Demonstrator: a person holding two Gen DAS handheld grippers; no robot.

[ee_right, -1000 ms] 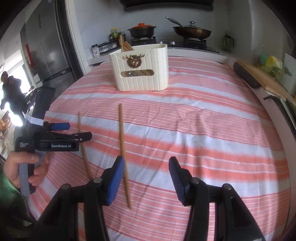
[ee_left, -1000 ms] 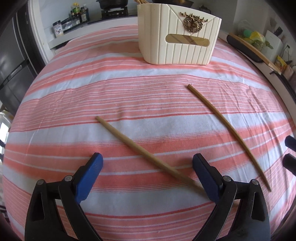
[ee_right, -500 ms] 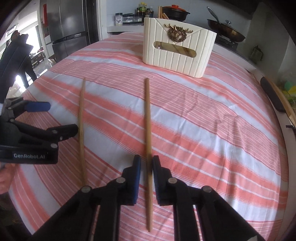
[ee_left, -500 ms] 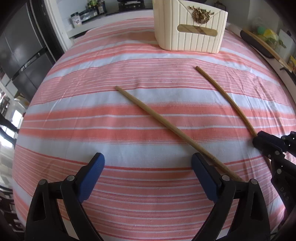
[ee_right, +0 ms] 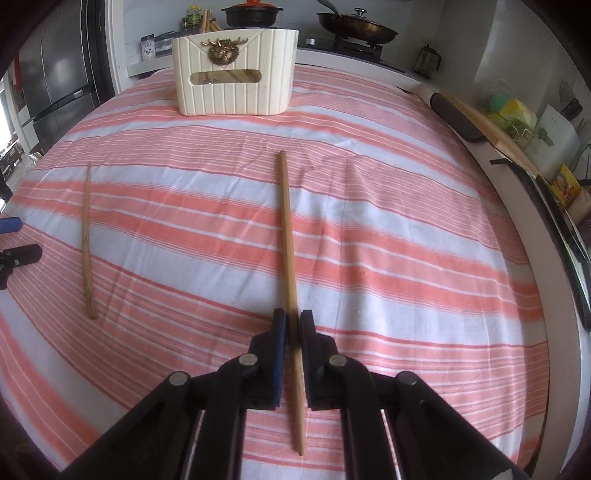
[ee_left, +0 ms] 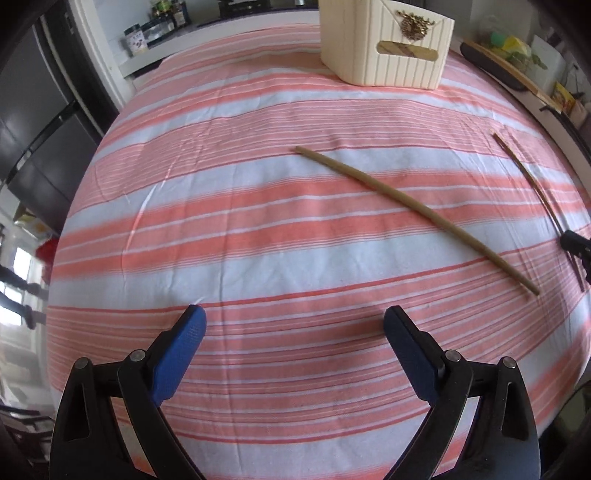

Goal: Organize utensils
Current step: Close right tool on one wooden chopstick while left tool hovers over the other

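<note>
Right gripper (ee_right: 291,325) clamps near chopstick (ee_right: 290,243) low on its shaft, leaving length to tip into holder (ee_right: 236,74). Left gripper (ee_left: 295,332) wide, empty; second chopstick (ee_left: 413,214) on surface (ee_left: 258,240).

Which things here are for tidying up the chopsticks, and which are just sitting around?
For the job: held chopstick, other chopstick, cream holder, right tool, left tool.

Just there: pot, pan, fridge, striped cloth.
</note>
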